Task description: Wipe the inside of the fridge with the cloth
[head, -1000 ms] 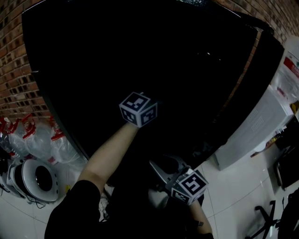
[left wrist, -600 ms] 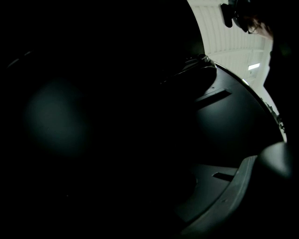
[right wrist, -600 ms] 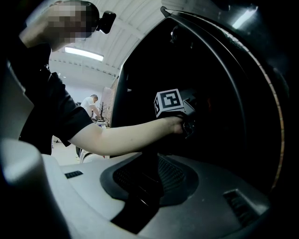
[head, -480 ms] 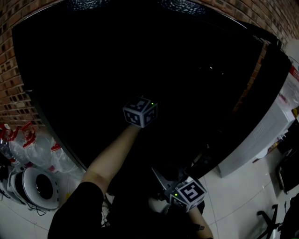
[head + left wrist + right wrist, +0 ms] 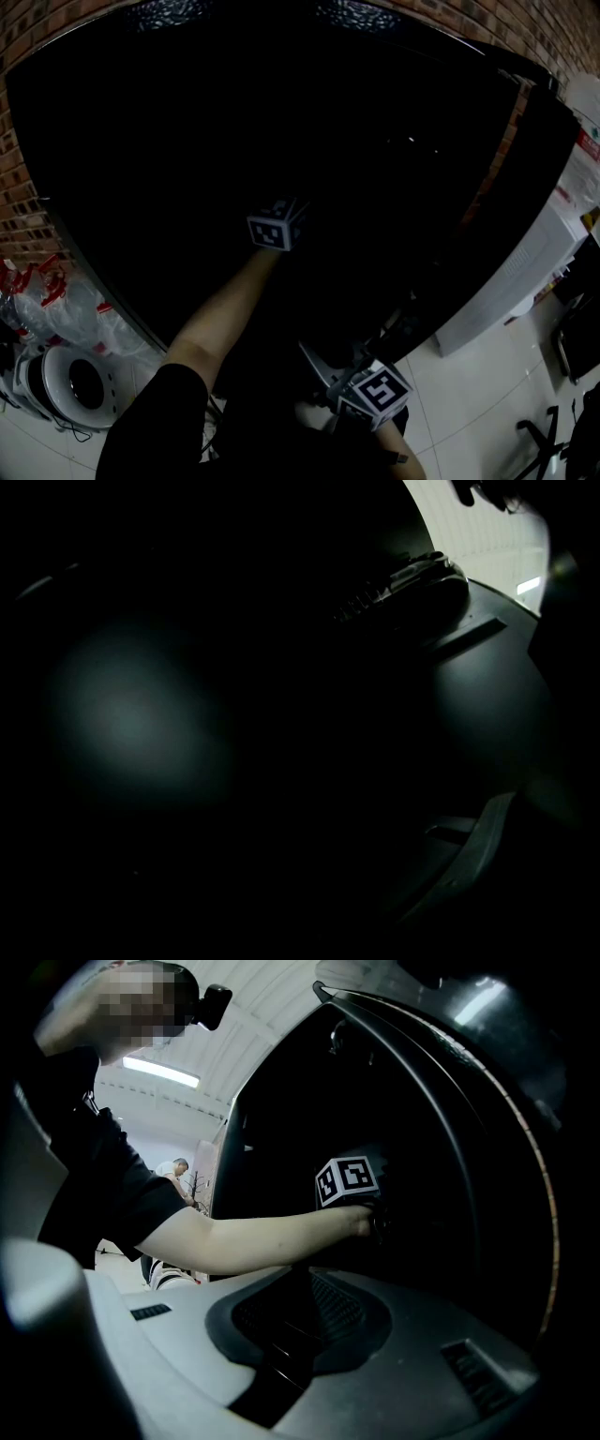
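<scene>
Fridge (image 5: 281,112): big, black, interior v. dark

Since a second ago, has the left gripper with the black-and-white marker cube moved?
Yes. The left gripper has gone deeper into the black fridge: in the head view its cube looks smaller and dimmer against the fridge's dark opening.

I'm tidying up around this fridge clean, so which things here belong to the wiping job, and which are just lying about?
Belong to the job: fridge; left gripper, reaching inside; right gripper, held outside. The cloth is lost in the dark.
Just lying about: plastic bottles; round white appliance; white box beside the fridge.
</scene>
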Action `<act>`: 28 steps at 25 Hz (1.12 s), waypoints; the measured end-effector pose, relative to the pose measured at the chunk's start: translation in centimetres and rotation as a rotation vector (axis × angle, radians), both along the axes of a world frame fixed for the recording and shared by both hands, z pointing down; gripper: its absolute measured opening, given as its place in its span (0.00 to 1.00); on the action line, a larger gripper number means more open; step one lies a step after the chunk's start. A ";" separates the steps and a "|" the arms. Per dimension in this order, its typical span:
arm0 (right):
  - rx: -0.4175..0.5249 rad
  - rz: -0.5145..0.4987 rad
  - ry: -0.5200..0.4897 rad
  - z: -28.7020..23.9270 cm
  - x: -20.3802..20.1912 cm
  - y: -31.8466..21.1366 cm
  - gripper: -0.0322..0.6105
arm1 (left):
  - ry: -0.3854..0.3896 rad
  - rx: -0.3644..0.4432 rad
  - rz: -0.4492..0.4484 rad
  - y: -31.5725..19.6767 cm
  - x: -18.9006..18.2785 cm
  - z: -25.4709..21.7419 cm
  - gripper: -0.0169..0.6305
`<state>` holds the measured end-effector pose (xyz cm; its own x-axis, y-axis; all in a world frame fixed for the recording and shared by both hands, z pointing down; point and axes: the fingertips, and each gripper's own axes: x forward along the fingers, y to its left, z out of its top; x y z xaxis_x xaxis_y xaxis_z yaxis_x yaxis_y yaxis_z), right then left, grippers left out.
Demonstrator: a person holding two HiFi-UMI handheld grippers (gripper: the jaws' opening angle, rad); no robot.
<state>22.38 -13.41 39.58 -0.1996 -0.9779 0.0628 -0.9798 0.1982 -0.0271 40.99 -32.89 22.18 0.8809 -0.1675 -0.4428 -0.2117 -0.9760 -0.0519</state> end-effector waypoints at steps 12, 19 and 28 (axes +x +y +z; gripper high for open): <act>0.009 -0.008 -0.031 -0.1 -0.2 0.4 0.14 | -0.016 -0.059 -0.026 -0.5 -0.5 0.7 0.10; 0.033 0.006 -0.018 -1.1 -0.5 1.9 0.14 | 0.039 -0.087 0.089 4.5 -5.7 1.2 0.10; 0.047 -0.017 -0.013 -1.8 -3.5 5.5 0.14 | 0.014 -0.085 0.275 12.8 -12.8 4.4 0.10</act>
